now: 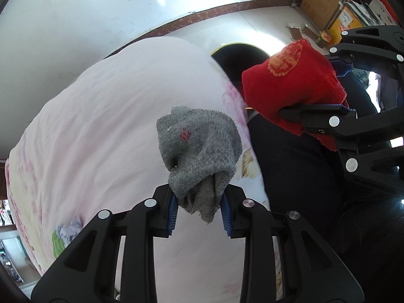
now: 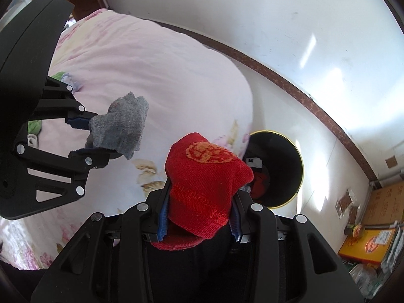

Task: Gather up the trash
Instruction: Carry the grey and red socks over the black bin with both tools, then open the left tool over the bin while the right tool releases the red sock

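My left gripper [image 1: 199, 210] is shut on a crumpled grey sock [image 1: 199, 149], which hangs over the pink bed. The same grey sock [image 2: 123, 128] shows at the left of the right wrist view, pinched in the left gripper [image 2: 87, 136]. My right gripper [image 2: 199, 217] is shut on a red sock with an orange emblem [image 2: 204, 176]; in the left wrist view that red sock [image 1: 290, 85] and the right gripper [image 1: 318, 112] sit at the right. A round black bin with a gold rim [image 2: 280, 166] stands on the floor beyond the bed's corner, with red fabric and a white label inside.
A pink flowered quilt [image 1: 113, 126] covers the bed below both grippers. Dark clothing of the person [image 1: 303, 189] fills the lower right. White wall and a brown skirting [image 2: 290, 85] run behind. Cardboard boxes, a jar and bottles [image 2: 373, 232] crowd the floor at the far right.
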The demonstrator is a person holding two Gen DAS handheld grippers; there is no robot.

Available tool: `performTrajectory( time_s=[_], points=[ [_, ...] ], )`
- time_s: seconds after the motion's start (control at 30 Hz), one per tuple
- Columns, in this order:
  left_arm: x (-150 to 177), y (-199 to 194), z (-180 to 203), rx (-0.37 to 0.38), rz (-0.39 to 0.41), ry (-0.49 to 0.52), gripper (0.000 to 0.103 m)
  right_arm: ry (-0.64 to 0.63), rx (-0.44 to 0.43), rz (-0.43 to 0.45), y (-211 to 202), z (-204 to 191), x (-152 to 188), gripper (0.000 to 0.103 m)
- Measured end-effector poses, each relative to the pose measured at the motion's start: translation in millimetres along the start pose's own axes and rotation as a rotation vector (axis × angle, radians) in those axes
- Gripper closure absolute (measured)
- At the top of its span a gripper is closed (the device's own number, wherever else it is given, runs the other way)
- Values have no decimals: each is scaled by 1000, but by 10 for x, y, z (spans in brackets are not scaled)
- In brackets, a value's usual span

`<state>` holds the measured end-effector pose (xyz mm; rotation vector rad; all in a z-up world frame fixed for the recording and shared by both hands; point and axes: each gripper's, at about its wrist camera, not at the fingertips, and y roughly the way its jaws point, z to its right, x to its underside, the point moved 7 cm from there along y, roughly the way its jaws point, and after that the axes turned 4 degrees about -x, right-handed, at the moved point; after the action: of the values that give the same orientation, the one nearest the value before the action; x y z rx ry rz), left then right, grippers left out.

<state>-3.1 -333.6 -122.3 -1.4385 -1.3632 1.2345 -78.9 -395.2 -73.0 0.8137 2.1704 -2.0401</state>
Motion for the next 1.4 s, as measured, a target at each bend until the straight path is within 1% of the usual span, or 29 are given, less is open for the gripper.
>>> performTrajectory(
  time_s=[0.03, 0.2, 0.23, 0.37, 0.4, 0.63, 0.8, 0.97, 1.2, 1.23, 1.27, 1.3, 1.33, 1.4],
  points=[
    [63, 6, 14, 1, 1, 5, 74, 5, 2, 0, -4, 24, 5, 68],
    [7, 57, 33, -3, -5, 26, 74, 38, 13, 11, -39, 183, 13, 68],
    [-81, 65, 57, -6, -8, 29, 74, 43, 16, 12, -38, 198, 8, 68],
    [-194, 72, 163, -11, -12, 38, 74, 70, 24, 22, -60, 337, 9, 68],
    [-178, 75, 195, -12, -12, 40, 74, 79, 28, 24, -65, 383, 11, 68],
    [-349, 118, 393, 4, -14, 65, 74, 131, 45, 38, -87, 736, 16, 68],
    [-573, 206, 444, 33, -17, 58, 74, 184, 67, 51, -91, 1073, 21, 68],
    [-875, 442, 572, 64, -38, 52, 74, 239, 104, 62, -82, 1439, 40, 68],
    [-1128, 610, 705, 97, -63, 49, 74, 309, 130, 65, -15, 1841, 100, 68],
    [-1174, 651, 722, 101, -65, 44, 71, 318, 132, 63, 7, 1887, 110, 68],
    [-1147, 666, 684, 98, -67, 38, 67, 326, 134, 61, 27, 1925, 117, 68],
    [-1111, 694, 650, 94, -73, 36, 56, 334, 136, 59, 56, 1972, 124, 68],
    [-1127, 731, 657, 87, -81, 39, 41, 341, 136, 55, 78, 2010, 129, 67],
    [-1155, 772, 659, 53, -85, 50, 25, 355, 138, 45, 140, 2087, 136, 67]
  ],
)
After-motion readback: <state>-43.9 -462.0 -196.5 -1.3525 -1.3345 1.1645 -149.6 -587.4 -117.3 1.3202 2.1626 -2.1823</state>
